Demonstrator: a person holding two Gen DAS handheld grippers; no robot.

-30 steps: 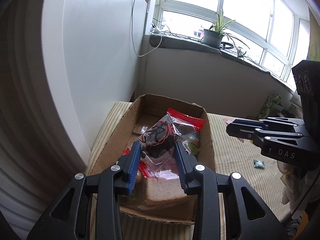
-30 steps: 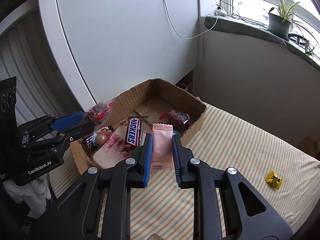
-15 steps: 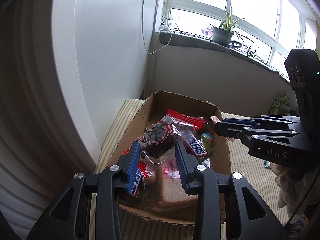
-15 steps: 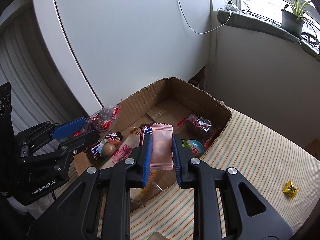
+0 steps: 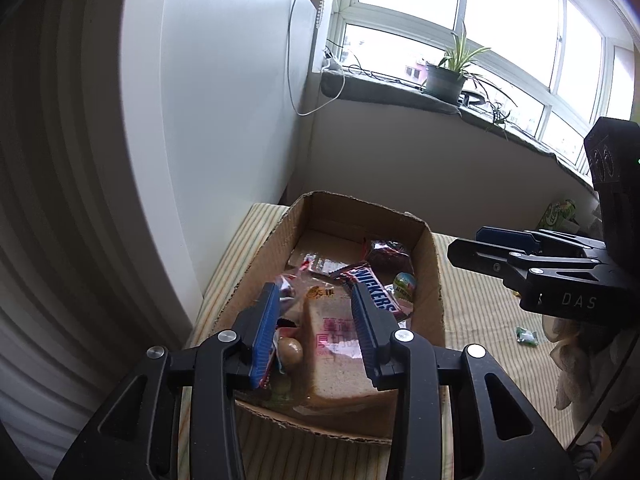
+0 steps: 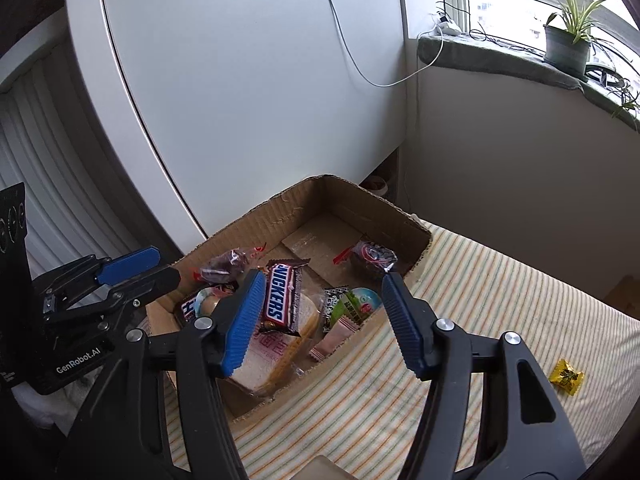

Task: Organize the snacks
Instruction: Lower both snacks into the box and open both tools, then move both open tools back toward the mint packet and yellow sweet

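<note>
I am holding my right claw [image 6: 320,312] wide and empty above the cardboard box [image 6: 404,216], its jaws having just been opening, the pink wafer packet [image 6: 334,338] lying inside, the yellow candy [image 6: 566,376] outside waiting.

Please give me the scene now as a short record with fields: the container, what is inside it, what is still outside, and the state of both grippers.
container: cardboard box on striped cloth
inside: Snickers bar, packed bread slice, pink wrapped snack, green-blue round snack, dark red-wrapped snack
outside: yellow candy, green candy
right gripper: jaws just opened, empty, above the box
left gripper: open, nothing held, over the box
</note>
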